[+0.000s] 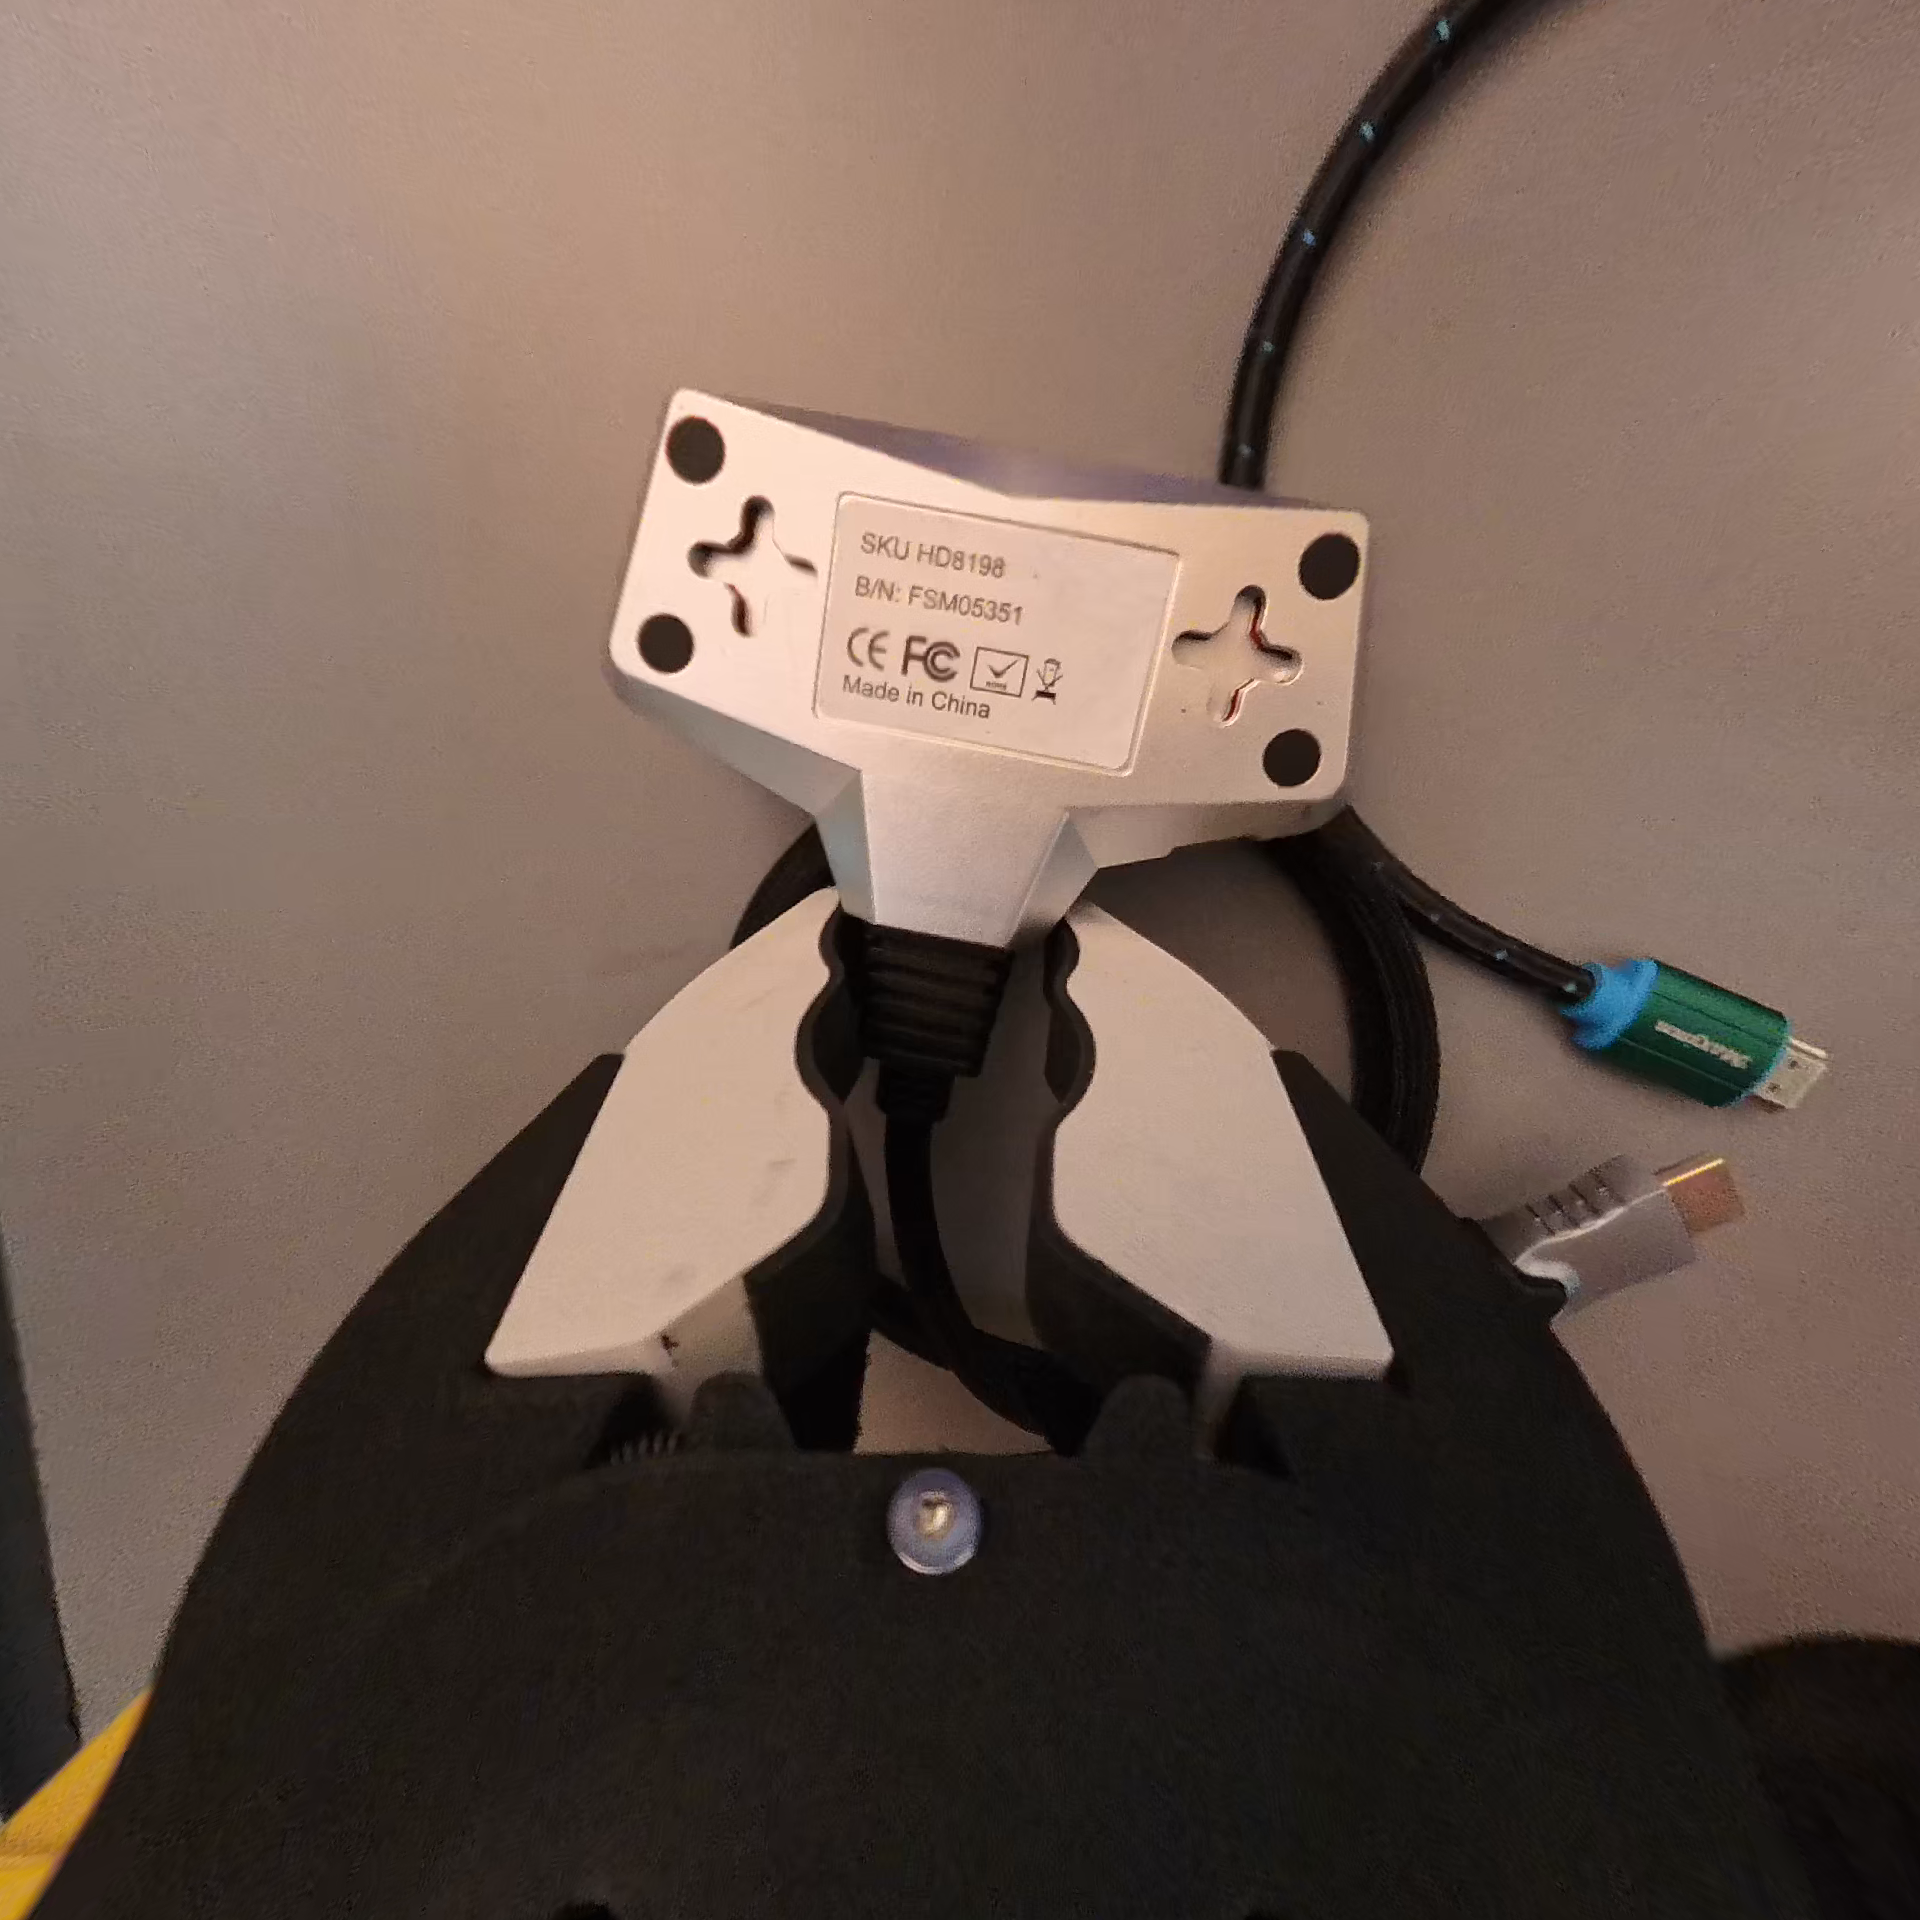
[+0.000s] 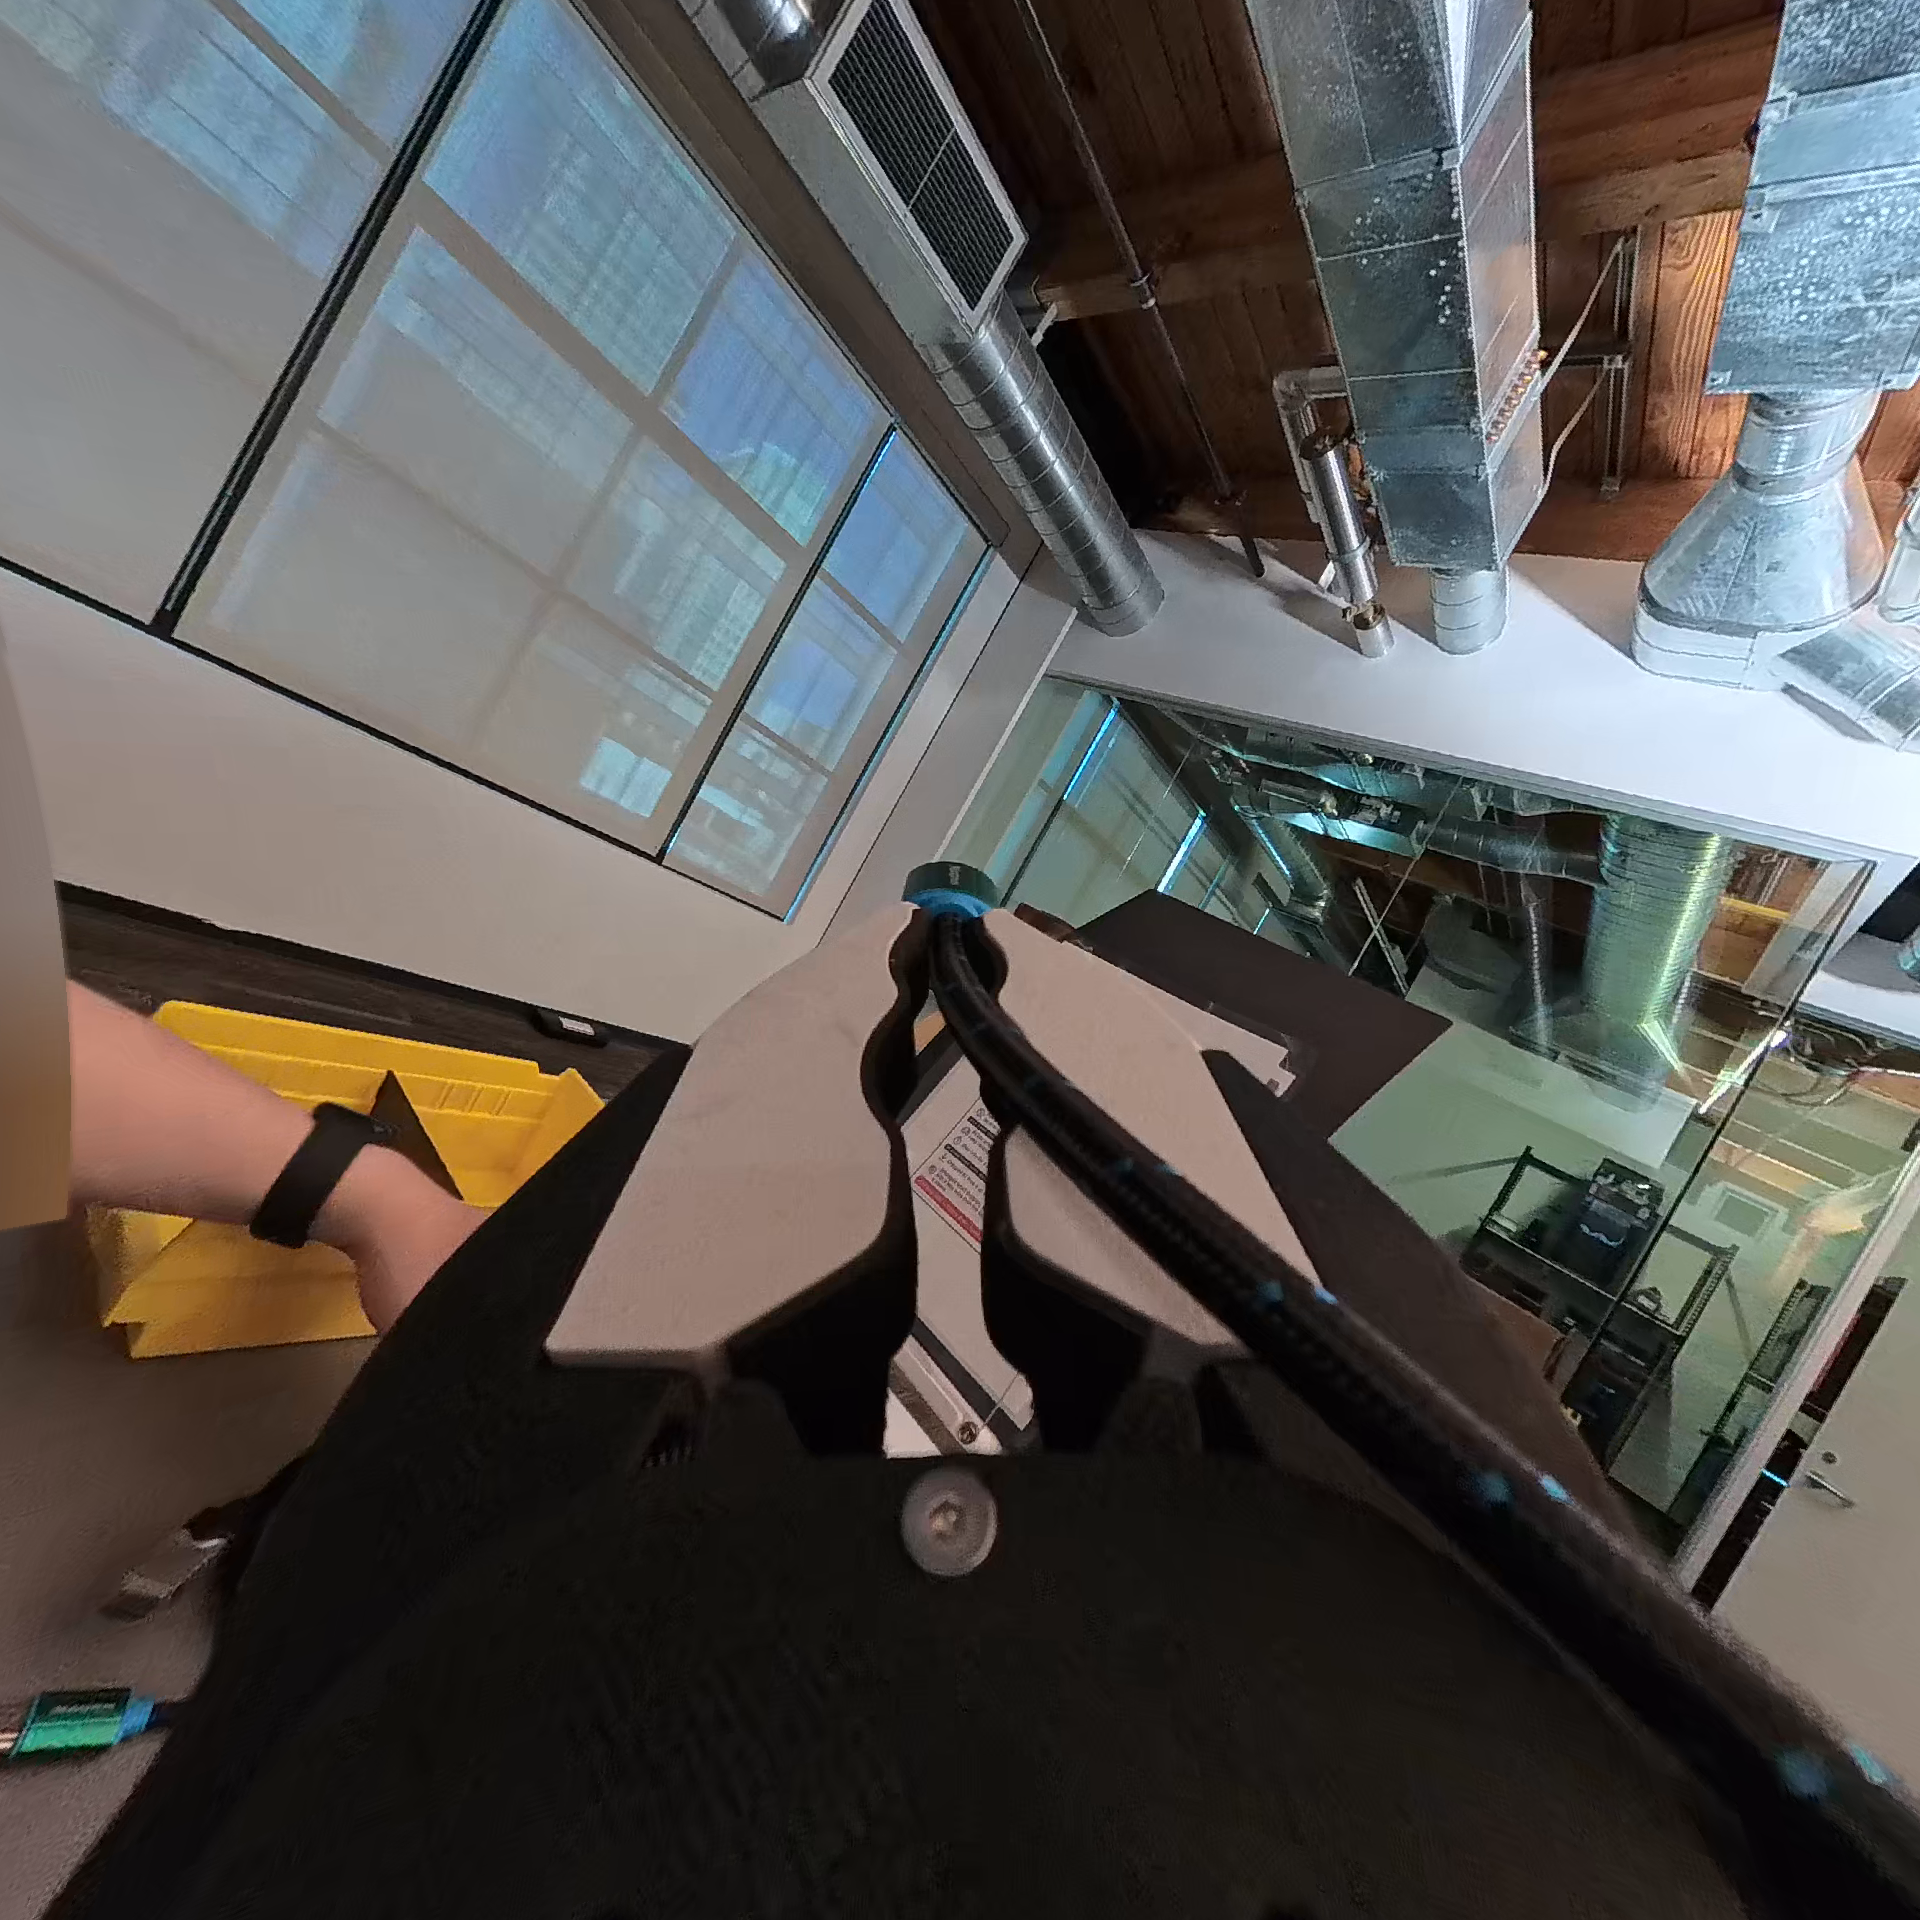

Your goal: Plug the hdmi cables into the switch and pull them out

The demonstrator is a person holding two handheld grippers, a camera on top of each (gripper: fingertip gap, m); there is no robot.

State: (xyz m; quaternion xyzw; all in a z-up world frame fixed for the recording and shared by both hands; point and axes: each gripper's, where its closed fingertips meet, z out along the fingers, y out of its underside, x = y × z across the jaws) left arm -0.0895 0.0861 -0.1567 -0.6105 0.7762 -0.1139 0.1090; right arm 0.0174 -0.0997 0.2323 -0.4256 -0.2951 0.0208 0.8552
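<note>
In the left wrist view the silver HDMI switch [image 1: 987, 644] is held up with its labelled underside facing the camera. My left gripper [image 1: 930, 935] is shut on the black ribbed boot [image 1: 925, 997] of the switch's own cable, just below its neck. A green HDMI plug [image 1: 1683, 1039] and a grey HDMI plug [image 1: 1621, 1226] lie loose on the grey table at the right. My right gripper [image 2: 945, 930] points up at the ceiling, shut on a black blue-flecked cable [image 2: 1122, 1174] just behind its green-and-blue plug [image 2: 948, 889]. The plug's tip is hidden.
A blue-flecked cable [image 1: 1288, 270] runs down behind the switch; its end is hidden. A black cable loop [image 1: 1392, 1049] lies under the switch. In the right wrist view a forearm with a black wristband [image 2: 312, 1174], a yellow bin [image 2: 343, 1081], and another green plug [image 2: 78, 1720] are at the left. Some 45 centimetres of space lies between my two pairs of fingers.
</note>
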